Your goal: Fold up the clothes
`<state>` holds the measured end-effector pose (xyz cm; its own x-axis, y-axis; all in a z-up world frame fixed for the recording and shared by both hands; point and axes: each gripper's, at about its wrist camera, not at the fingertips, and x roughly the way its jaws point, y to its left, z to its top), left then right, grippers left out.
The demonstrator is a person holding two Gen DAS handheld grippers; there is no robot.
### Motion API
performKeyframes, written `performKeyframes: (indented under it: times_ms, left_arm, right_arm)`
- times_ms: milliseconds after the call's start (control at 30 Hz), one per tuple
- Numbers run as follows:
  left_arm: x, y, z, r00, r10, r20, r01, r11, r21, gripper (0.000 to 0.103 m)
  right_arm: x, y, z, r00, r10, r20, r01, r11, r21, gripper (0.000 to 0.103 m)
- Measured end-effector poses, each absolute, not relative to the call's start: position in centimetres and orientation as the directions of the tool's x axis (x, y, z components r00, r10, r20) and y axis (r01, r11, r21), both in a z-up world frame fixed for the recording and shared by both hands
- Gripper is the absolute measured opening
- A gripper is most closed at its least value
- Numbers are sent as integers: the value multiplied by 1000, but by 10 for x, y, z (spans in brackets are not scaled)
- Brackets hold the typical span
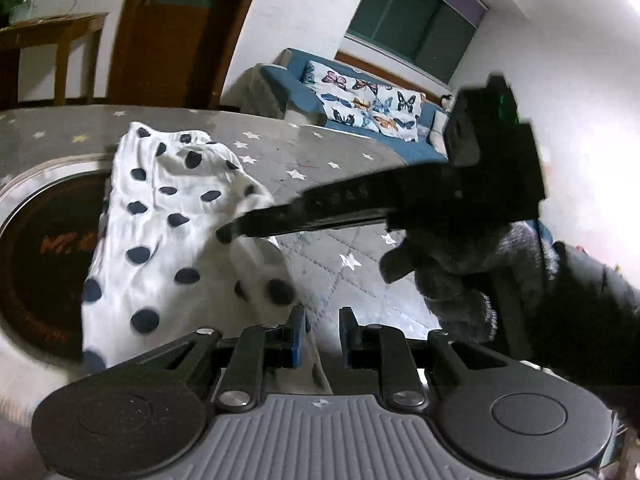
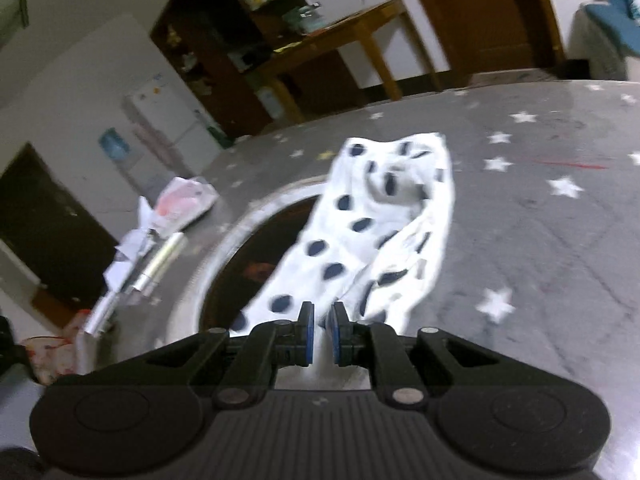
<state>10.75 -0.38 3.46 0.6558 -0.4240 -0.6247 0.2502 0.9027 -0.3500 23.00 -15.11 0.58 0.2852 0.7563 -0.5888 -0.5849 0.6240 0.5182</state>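
Polka-dot garment [image 1: 160,216], white with dark spots, lies in a long rumpled strip on our grey star-print cloth [image 1: 344,200], one side draped over the rim of a round dark inset [image 1: 36,248] in the tabletop. Our right gripper [image 2: 320,314] has its blue pads pinched close on the near edge of the fabric, and from the left wrist view we see its fingers reaching across onto the garment's right side. Our left gripper [image 1: 322,320] stands narrow, a strip of white cloth running between its pads; we can see a small gap there, and the jaws are opening, so we judge this end is being let go. We expect thin, light, limp cotton that holds no shape, bunches readily and slides on the quilted cloth. It is not fragile, but a grip in the middle would only drag up a puckered lump. We would take it at corners or along a hem or waistband, one gripper at each end of the same edge, and keep that edge taut. Crumpled paper [image 2: 180,204] and a foil roll [image 2: 160,264] lie well apart, at the table's left.
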Motion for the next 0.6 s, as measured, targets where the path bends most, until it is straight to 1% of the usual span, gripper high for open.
performKeyframes:
  times_ms: [133,200,333,500,600]
  left_arm:
    - [126,7,18,636,-413,-652,188,902,-389,22]
    - [131,14,11,629,-410,-661,166,901,-401,21]
    - [134,24,2,619,-412,-668,138,895,-423,22]
    - [134,32,-1,623,-431,-653,127,879,-460,22]
    - [136,35,-2,622,-442,-646,124,870,-477,22]
  right_arm:
    - [234,-140,7,251,796,-550,-593,576,562,11]
    - [233,-145,8,258,808,-530,-588,567,577,19]
    - [229,-170,11,312,804,-506,-562,585,584,19]
    - [221,-208,5,368,757,-540,-523,649,553,19]
    - [214,-221,-8,364,745,-559,-504,662,554,20]
